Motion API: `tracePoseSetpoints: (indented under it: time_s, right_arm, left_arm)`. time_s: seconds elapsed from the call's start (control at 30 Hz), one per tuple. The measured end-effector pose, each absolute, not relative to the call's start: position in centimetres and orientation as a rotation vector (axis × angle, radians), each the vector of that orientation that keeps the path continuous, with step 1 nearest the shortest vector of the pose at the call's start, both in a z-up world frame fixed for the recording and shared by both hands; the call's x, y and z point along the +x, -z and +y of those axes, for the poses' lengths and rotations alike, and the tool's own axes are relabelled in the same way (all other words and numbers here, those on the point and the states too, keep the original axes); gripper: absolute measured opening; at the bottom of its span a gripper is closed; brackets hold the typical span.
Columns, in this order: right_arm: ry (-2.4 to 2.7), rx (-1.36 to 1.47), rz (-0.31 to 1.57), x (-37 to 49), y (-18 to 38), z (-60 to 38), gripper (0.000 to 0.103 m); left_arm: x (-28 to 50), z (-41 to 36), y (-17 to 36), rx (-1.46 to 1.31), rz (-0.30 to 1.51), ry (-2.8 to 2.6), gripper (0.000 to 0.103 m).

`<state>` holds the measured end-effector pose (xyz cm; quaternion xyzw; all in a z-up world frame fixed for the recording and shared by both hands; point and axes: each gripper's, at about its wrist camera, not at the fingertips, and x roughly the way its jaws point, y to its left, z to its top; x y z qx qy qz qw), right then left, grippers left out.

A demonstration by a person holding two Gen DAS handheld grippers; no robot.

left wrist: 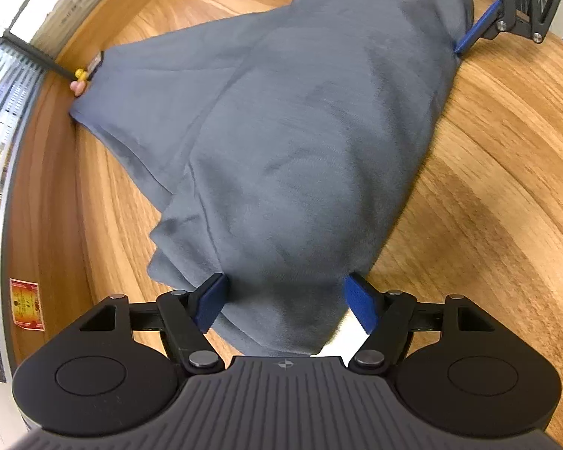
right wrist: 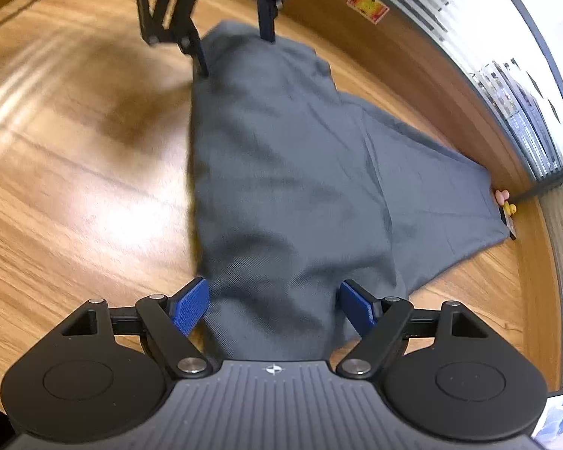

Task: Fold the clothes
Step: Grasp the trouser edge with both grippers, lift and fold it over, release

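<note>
At the far left of the left wrist view, a small yellow toy and a dark flat object sit at the edge of the wooden table, just beside one corner of the grey garment; they look incidental to the job. The garment lies on the table with a folded layer doubled over its middle, leaving a single-layer wing spreading toward that corner, so the fold seems partly done.

The left hand-held gripper stands at one end of the doubled strip, its blue pads spread wide on either side of the cloth's bunched end. The cloth fills the gap, but the pads do not look clamped on it, so I read it as released, straddling the edge to set it down or take it up.

The right hand-held gripper mirrors this at the opposite end: jaws wide, cloth between them, apparently unpinched. Placing one at each end keeps the fold straight and taut along its length.
</note>
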<state>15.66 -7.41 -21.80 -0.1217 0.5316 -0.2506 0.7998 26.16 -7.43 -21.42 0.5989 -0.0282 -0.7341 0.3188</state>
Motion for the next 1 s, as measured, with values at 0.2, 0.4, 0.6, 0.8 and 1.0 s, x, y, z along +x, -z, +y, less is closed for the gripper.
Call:
tracePoseSetpoints:
  time_s: [0.2,0.4,0.6,0.8,1.0]
  right_arm:
    - [0.501,-0.211,1.128,15.4,21.8,-8.6,0.064]
    - [0.484,-0.082,1.118,15.1,21.0,-9.7,0.031]
    - [0.444,0.100,1.095,13.8,19.6,-9.3,0.023]
    - [0.289,0.317,1.075,11.6,17.1,-7.5,0.019]
    - [0.210,0.501,1.024,9.6,13.9,-9.8,0.019]
  left_arm:
    - [26.4,-7.8,21.6,1.576,-0.040,1.963,0.066]
    - [26.7,-7.6,20.7,1.558,0.047,1.974,0.037]
    - [27.1,-5.3,19.4,1.598,0.188,2.034,0.030]
    - [26.9,-2.5,16.7,1.746,0.441,2.183,0.025]
    - [27.6,-5.1,13.0,1.751,0.662,2.217,0.024]
